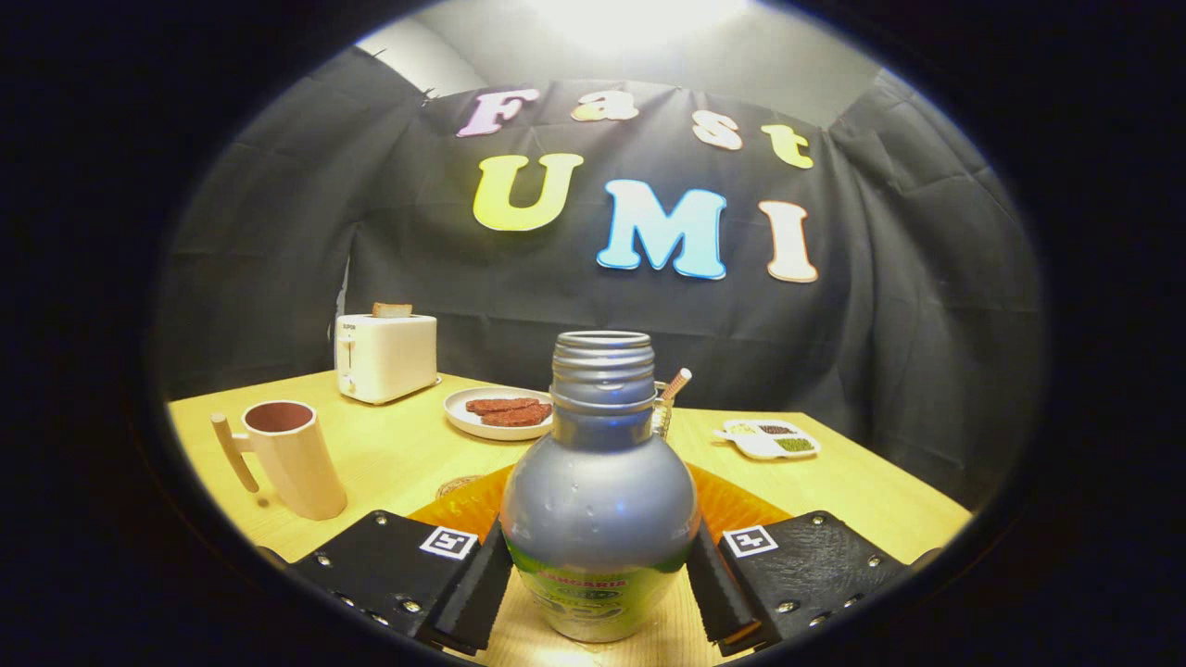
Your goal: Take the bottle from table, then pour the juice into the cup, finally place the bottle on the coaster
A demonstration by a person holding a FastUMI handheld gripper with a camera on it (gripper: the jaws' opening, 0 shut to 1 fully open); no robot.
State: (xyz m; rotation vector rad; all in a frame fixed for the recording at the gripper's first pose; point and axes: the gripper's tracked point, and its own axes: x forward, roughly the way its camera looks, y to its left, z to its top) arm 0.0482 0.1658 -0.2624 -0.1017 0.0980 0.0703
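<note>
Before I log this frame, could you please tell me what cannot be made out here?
- Coaster: mostly hidden behind the bottle, gripper view.
- Glass with straw: largely behind the bottle's neck.
- Bottle's fill level: opaque wall.
- Tool fingers flank the bottle; contact is unclear.
- Small tray: contents too small.

Light came from above, where a bright overexposed patch washed out the pale wall over the black cloth. The table [389, 454] was warmly and evenly lit, with a soft shadow beside the mug [292, 456]. Small highlights glinted on the grey shoulder of the bottle [599, 500], held between the closed tongs [599, 579]. Fisheye distortion bowed the table's edges and curved the cloth. The near bottle base looked slightly soft; the toaster [384, 355] stayed fairly sharp.
</note>
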